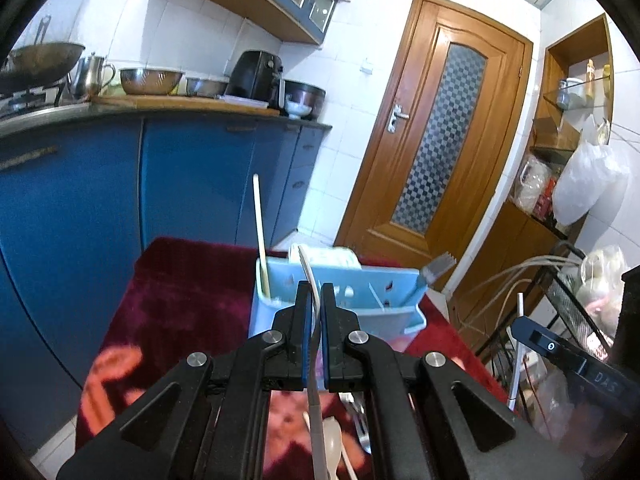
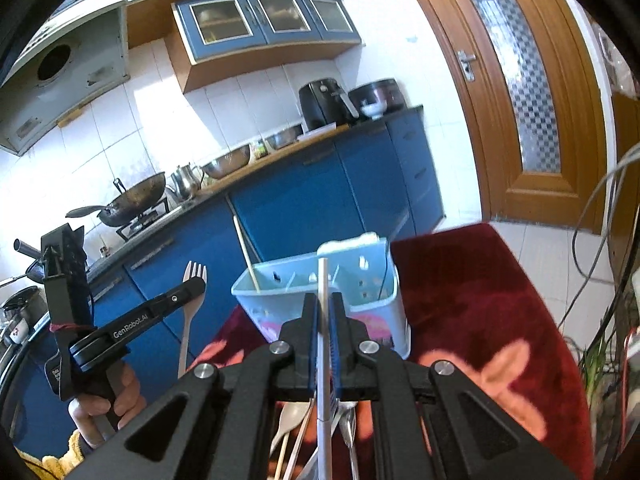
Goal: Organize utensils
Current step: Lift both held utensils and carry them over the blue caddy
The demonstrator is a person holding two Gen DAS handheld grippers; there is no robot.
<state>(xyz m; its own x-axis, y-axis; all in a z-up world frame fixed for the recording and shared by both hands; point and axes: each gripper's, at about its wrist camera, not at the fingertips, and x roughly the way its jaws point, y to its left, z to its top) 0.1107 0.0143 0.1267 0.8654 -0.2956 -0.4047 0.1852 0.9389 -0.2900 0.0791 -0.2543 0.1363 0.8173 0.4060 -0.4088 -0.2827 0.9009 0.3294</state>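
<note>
Pale-blue plastic utensil caddy (image 1: 372, 300) sits on red cloth (image 1: 180, 288), one chopstick (image 1: 261, 236) already upright inside. My left gripper (image 1: 316, 300) is clamped on fork (image 2: 191, 304); right gripper (image 2: 325, 312) pinches white stick (image 2: 322, 280), both just before caddy. Loose spoons (image 2: 290, 416) lie below.

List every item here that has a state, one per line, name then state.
left gripper: shut on fork
fork: held upright, tines up
right gripper: shut on chopstick
chopstick: clamped, pointing toward caddy
caddy: upright on red cloth, one wooden chopstick standing inside
door: closed
</note>
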